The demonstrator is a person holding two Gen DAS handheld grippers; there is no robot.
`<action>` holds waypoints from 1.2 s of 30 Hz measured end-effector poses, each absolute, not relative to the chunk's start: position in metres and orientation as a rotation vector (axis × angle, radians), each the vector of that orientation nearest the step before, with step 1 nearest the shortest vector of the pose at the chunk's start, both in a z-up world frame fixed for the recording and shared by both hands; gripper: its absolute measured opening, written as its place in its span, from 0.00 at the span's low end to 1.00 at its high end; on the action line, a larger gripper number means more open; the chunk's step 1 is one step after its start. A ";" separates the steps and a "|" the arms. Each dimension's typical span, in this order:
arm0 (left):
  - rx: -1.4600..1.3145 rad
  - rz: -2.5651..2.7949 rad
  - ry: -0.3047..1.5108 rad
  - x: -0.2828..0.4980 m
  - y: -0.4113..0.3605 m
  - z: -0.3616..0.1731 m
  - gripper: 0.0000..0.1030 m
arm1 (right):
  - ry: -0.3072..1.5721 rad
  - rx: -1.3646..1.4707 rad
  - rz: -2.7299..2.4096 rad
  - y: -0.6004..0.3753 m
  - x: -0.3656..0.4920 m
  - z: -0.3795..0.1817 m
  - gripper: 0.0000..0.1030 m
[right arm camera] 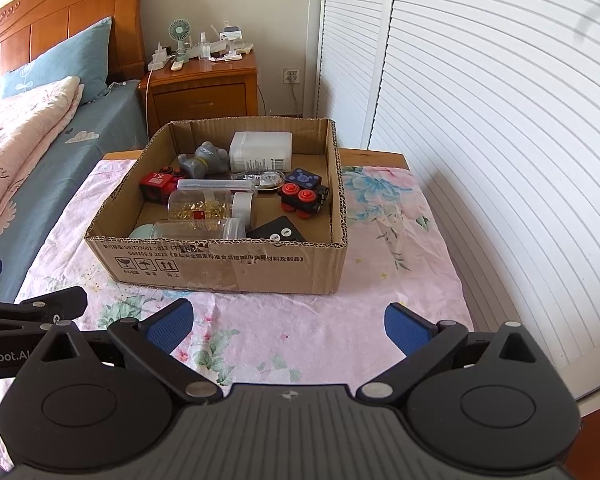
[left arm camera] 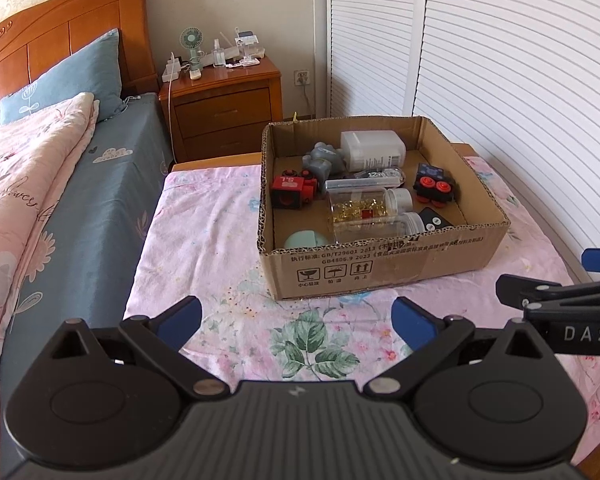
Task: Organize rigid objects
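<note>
Left claw [left arm camera: 296, 320] and right claw [right arm camera: 290, 322] hover released, empty, above the floral cloth [right arm camera: 300, 340], short of the cardboard box [right arm camera: 228, 268] on the tabletop. Items are crowded inside. Risk: two clear jars [right arm camera: 208, 204] lie sideways, touching; a pinch may roll them against the red toy [right arm camera: 158, 188].

The left gripper [left arm camera: 296, 320] hangs over the floral cloth [left arm camera: 204, 216], jaws spread wide with nothing between them. Ahead stands an open cardboard box [left arm camera: 380, 268]. Inside lie a white container [left arm camera: 372, 150], a grey figure [left arm camera: 322, 160], a red toy block [left arm camera: 290, 194], a black toy with red wheels [left arm camera: 436, 186], two clear jars [left arm camera: 364, 210] and a black remote [left arm camera: 436, 220]. The right gripper [left arm camera: 560, 300] enters at the right edge, its jaws partly out of frame.
</note>
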State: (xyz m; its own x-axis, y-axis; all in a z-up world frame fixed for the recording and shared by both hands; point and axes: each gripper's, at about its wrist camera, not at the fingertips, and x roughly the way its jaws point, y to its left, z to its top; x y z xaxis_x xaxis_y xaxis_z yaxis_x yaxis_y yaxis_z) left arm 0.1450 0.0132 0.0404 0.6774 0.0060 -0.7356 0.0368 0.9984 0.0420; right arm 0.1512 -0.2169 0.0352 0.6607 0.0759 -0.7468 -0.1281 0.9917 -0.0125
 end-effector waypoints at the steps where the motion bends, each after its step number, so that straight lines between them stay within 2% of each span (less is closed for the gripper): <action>1: 0.054 -0.017 0.826 0.145 0.013 0.040 0.98 | 0.842 -0.065 0.116 -0.217 0.151 0.035 1.00; 36: 0.042 -0.012 0.830 0.147 0.013 0.039 0.98 | 0.845 -0.068 0.119 -0.219 0.152 0.034 1.00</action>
State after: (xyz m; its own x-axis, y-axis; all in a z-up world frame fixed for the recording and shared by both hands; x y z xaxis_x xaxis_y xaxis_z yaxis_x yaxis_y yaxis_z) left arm 0.1466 0.0127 0.0389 0.6747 0.0061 -0.7381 0.0268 0.9991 0.0327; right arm 0.1517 -0.2187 0.0337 0.6573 0.0778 -0.7496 -0.1320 0.9912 -0.0129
